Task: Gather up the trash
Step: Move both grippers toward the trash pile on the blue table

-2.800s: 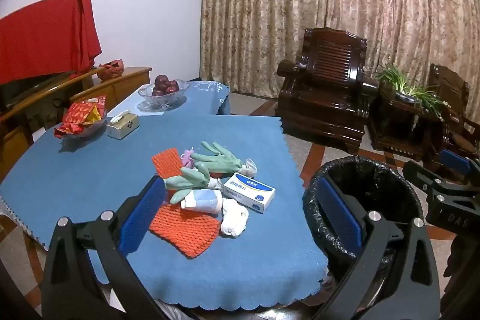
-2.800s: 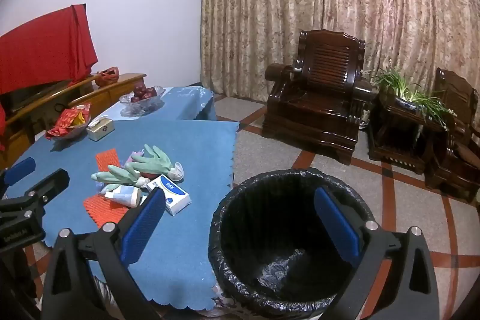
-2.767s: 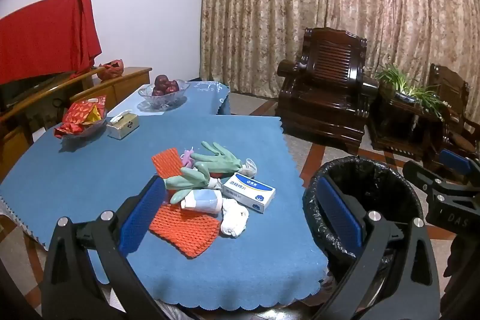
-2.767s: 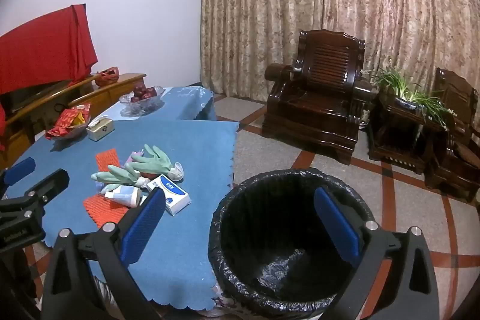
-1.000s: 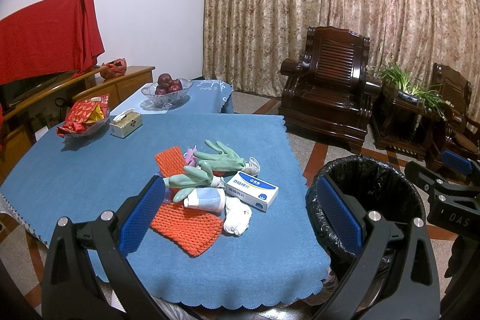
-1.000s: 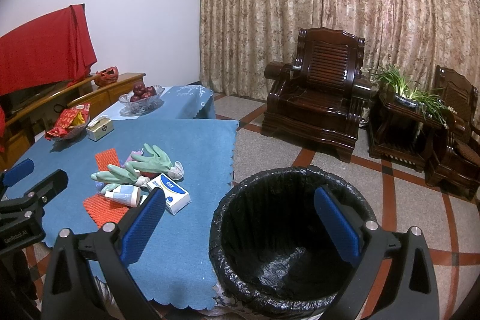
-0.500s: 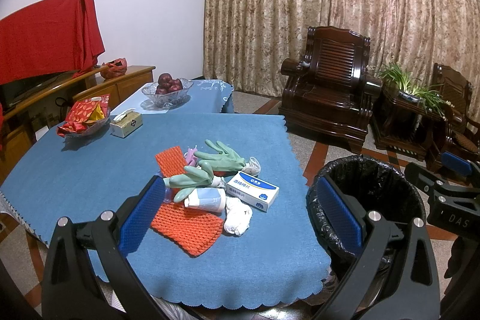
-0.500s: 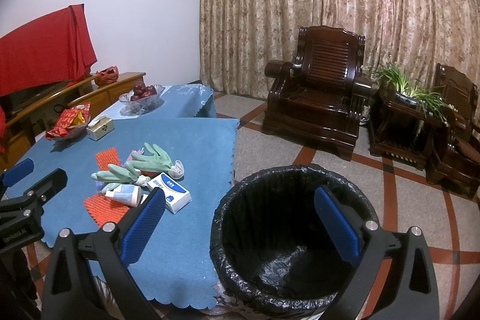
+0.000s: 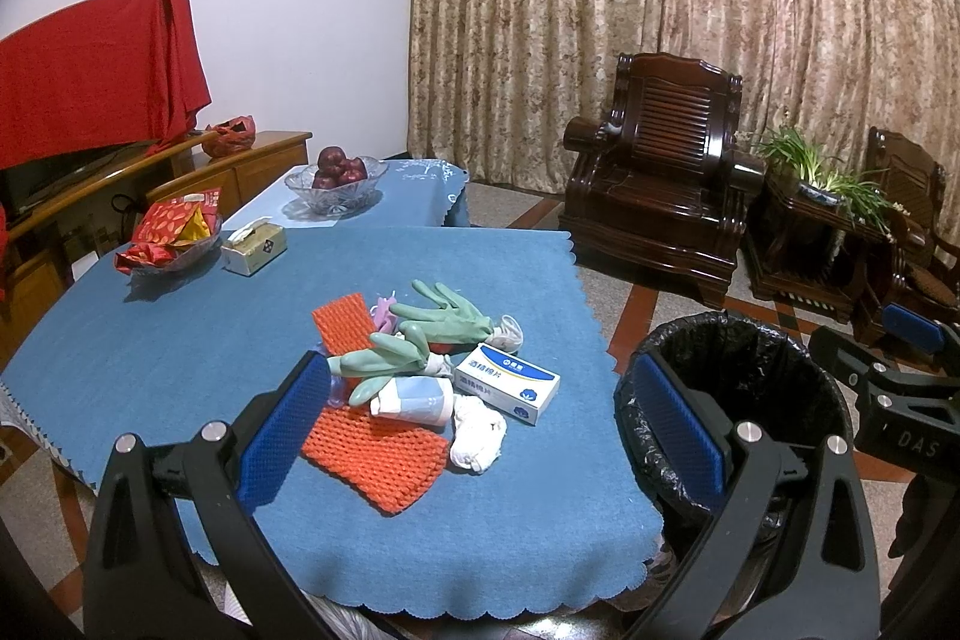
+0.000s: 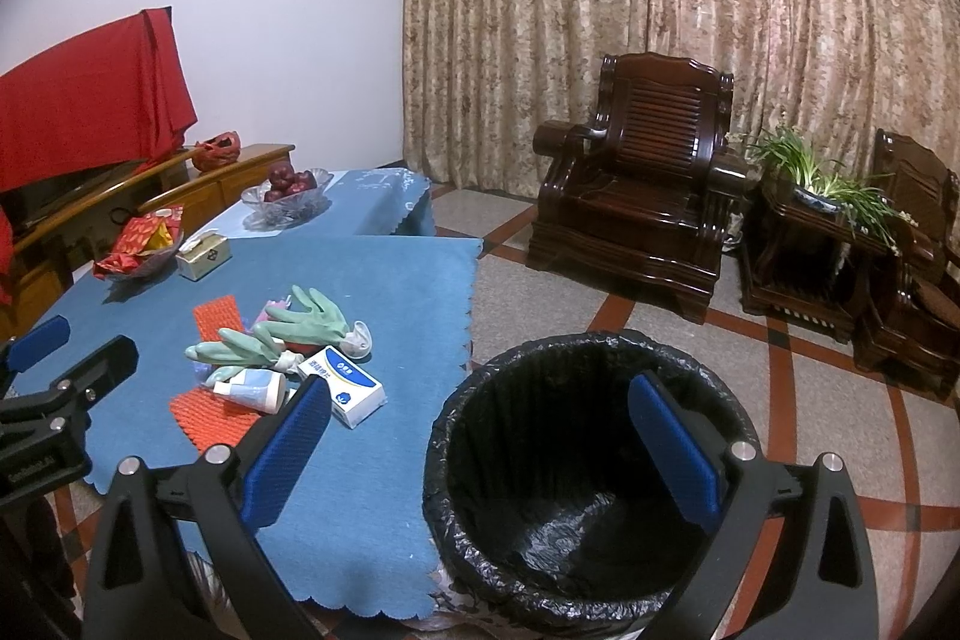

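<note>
Both grippers hover with jaws spread wide and nothing between them. The left gripper looks down over a heap of trash on a table covered in blue cloth. The heap lies straight ahead of its fingers and slightly left of centre: green rubber gloves, a white tube, a crumpled white wad, orange mesh pads and a white and blue box.

The box's long axis runs diagonally, from far-left to near-right. The right gripper hangs over the black-lined bin, which sits directly ahead of its fingers — the heap is off to its left. The left gripper is therefore judged nearer the trash, the right nearer the bin.
</note>
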`<state>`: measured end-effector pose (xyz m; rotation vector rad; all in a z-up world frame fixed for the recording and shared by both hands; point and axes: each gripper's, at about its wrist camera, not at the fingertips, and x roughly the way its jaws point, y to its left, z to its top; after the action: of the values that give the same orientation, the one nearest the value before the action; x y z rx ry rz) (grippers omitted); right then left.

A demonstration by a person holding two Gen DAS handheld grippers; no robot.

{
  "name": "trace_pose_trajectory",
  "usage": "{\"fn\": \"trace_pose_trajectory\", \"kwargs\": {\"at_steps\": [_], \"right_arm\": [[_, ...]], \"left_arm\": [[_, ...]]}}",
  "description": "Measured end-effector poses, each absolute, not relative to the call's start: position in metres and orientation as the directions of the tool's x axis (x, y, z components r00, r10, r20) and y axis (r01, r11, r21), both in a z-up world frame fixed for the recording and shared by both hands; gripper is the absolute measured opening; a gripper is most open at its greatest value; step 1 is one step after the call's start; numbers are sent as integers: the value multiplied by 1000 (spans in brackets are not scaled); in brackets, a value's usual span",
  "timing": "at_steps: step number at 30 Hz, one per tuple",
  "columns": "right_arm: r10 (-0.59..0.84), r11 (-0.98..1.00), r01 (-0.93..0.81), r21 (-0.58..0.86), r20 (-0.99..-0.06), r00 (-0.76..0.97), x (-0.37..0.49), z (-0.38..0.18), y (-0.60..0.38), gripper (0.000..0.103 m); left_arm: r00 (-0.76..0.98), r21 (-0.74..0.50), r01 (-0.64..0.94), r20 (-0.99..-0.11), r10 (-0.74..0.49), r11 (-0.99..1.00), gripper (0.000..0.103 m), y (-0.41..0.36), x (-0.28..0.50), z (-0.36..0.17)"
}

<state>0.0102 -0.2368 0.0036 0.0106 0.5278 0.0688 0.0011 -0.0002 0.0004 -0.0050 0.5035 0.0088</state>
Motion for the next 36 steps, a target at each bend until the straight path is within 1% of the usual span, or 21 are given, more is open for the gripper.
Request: {"fn": "trace_pose_trajectory", "kwargs": {"at_steps": [9,12,15,22,26,29,31,33,36], "right_arm": [[75,997,-71,27,-507,859,19,-8,-218,97],[84,996,-80,30,-505,859,20,-7,-218,97],[115,993,-113,34,-496,861,26,-8,-210,97],[191,980,-194,45,-488,852,50,-15,-188,97],[256,963,-261,62,-498,828,75,-29,-168,97],[324,941,-329,84,-506,799,97,-43,-147,97],[355,925,-372,77,-526,773,113,-56,-132,96],[370,915,-397,75,-547,750,125,-69,-123,90],[379,905,-416,85,-602,703,148,-97,-108,86]], "left_arm": [[875,-3,-10,-484,8,1000,98,0,1,0],[873,-7,-13,-488,8,1000,98,7,3,-8],[872,-12,-28,-489,18,1000,98,15,6,-11],[861,-9,-138,-496,116,990,98,67,20,-25],[843,20,-201,-506,183,979,98,91,31,-37],[830,61,-210,-516,211,976,98,103,40,-49],[826,79,-213,-517,222,974,98,110,46,-58],[825,68,-216,-521,219,974,98,117,53,-66],[811,40,-216,-548,203,975,98,126,63,-82]]}}
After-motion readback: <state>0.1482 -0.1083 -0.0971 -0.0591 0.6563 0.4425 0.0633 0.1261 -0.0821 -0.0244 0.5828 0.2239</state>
